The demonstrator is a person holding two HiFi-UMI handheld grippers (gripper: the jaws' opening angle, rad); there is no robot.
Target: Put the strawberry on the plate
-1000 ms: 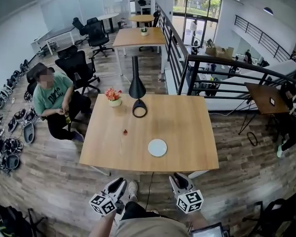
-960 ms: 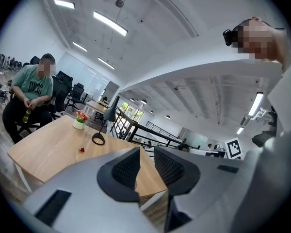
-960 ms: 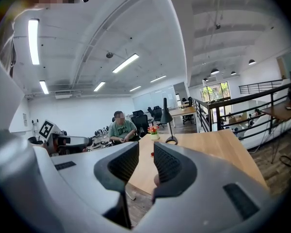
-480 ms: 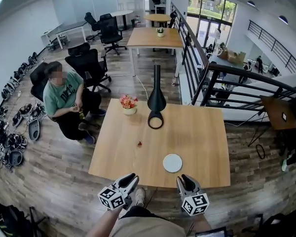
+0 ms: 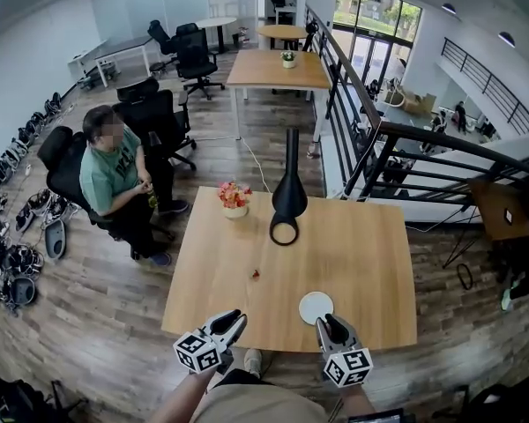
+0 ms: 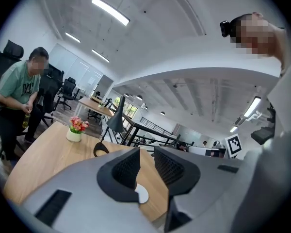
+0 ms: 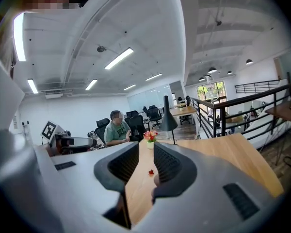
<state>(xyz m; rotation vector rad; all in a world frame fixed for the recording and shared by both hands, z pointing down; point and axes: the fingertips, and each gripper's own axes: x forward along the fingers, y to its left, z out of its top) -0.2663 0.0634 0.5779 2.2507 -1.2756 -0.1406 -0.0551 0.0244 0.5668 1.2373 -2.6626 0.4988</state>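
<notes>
Head view: round white plate on smooth wooden table.

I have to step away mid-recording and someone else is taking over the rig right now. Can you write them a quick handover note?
Left tool: shut and empty, at the table's near edge.
Right tool: shut and empty, by the plate's near edge.
Strawberry: lying on the table, to the left of the white plate and a little beyond it, not touching it.
Done: nothing yet. The strawberry is untouched and the plate is bare.
Left: open a tool, pick up the strawberry and set it on the plate. The left tool looks nearer to it.
</notes>
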